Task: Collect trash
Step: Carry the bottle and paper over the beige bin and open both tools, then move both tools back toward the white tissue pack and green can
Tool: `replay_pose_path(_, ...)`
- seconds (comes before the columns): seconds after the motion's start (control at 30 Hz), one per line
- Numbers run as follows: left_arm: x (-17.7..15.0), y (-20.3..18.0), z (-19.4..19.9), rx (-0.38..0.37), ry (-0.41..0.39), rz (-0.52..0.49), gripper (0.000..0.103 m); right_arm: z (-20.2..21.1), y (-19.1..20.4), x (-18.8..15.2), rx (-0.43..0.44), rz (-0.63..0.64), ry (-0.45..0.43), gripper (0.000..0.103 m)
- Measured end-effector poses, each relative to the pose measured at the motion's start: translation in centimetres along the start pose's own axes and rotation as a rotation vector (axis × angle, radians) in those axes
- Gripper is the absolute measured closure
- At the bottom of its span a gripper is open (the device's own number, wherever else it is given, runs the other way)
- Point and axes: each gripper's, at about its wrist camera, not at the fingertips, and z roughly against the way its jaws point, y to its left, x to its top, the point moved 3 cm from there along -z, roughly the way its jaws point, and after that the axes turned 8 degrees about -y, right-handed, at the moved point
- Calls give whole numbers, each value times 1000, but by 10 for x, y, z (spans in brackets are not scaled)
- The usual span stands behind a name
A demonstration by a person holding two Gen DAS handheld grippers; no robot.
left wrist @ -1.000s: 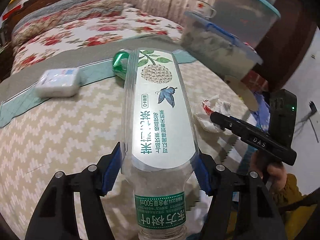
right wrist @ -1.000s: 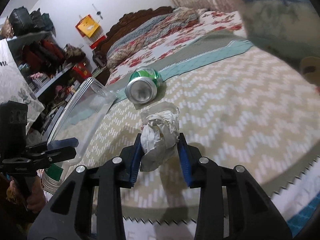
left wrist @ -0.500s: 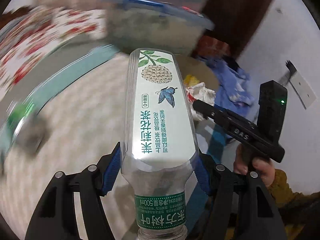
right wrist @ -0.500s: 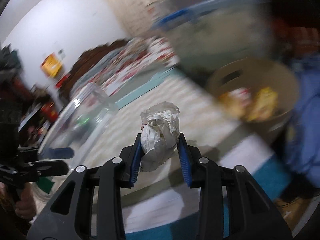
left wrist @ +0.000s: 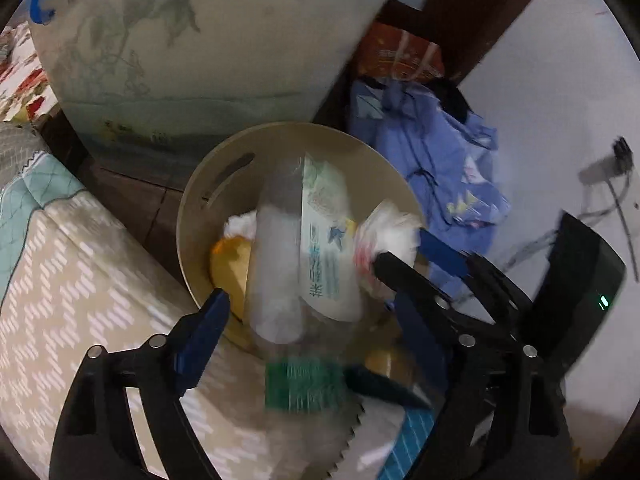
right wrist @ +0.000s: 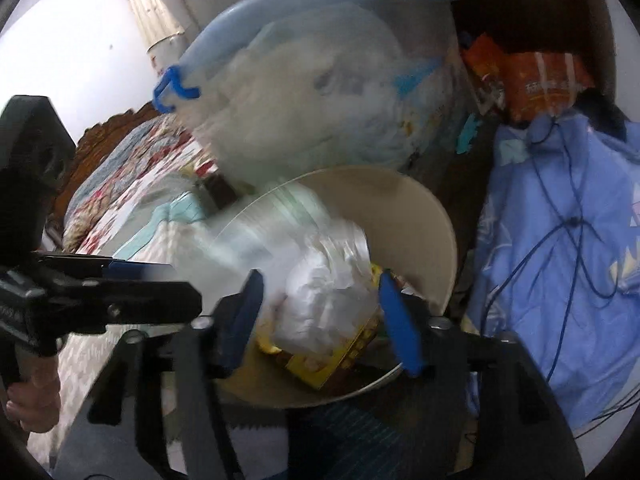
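Observation:
A round beige trash bin [left wrist: 224, 168] stands beside the bed; it also shows in the right wrist view [right wrist: 436, 216]. My left gripper [left wrist: 316, 312] is open above it, and the clear plastic bottle [left wrist: 292, 264] with a white and green label is blurred, loose between the jaws and dropping into the bin. My right gripper [right wrist: 320, 300] is open over the bin, and the crumpled white paper [right wrist: 320, 304] lies below it among the trash, next to a yellow box [right wrist: 340, 356]. The bottle [right wrist: 272, 224] is a blur there too.
The bed with a zigzag cover [left wrist: 60, 300] lies left of the bin. A large clear storage box with blue clips [left wrist: 192, 40] stands behind it. Blue cloth [left wrist: 440, 152] and an orange bag [left wrist: 400, 56] lie to the right by a white wall.
Both grippers swung from the bed over to the bin and opened. The bottle left my left gripper and the crumpled paper left my right gripper, both falling into the bin.

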Motion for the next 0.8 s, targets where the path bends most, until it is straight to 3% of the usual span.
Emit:
replay_pose_path(0.2,-10,7,44,-2,-98,26,22,22,-5,0,5,-84,-83,40)
replay_pose_path(0.33,-42,11,95,-24,-160,54,22,41,15,2,63,-93,-127,41)
replay_pose_path(0.47,-86,28,144,5,-209,81,22,57,61,3,159,-44,-142,41)
replay_pose_path(0.6,-143,70,201,51,-256,172,22,63,110,-5,248,4,-116,41)
replay_pose_path(0.73,-203,134,265,183,-334,324,22,56,169,-21,353,52,-36,41)
replay_pose_path(0.8,-234,166,295,241,-380,424,23,48,210,-32,439,91,28,47)
